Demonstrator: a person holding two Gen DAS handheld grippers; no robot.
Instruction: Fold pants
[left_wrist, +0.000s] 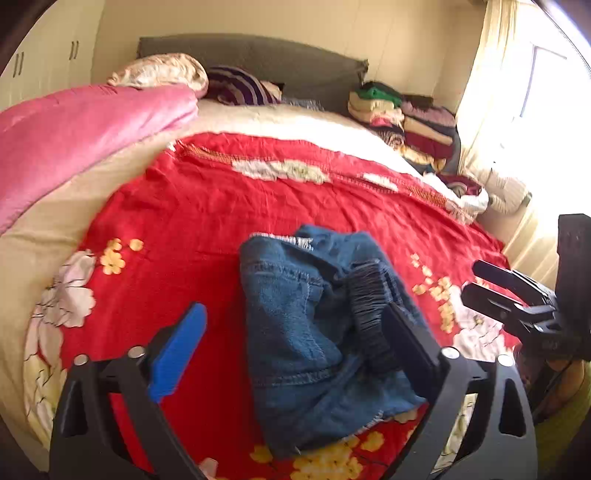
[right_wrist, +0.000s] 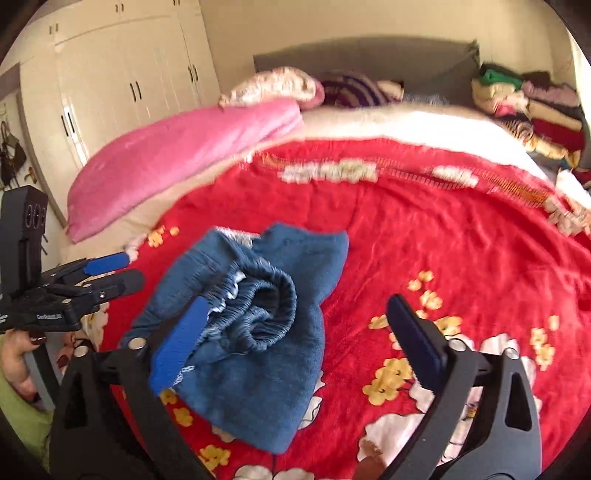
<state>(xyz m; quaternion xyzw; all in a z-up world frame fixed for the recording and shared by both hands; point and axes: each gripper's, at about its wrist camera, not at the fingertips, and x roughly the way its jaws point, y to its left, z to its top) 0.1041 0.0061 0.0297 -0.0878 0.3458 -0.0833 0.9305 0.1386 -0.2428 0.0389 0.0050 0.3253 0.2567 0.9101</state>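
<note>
Both the left gripper (left_wrist: 291, 332) and right gripper (right_wrist: 295, 339) hang spread over the crumpled pants (left_wrist: 317, 332), so spreading them flat likely comes next.

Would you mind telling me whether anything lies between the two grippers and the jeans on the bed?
Nothing visible does. The jeans lie bunched on the red bedspread, directly before the open left gripper and open right gripper; no other item sits between.
</note>
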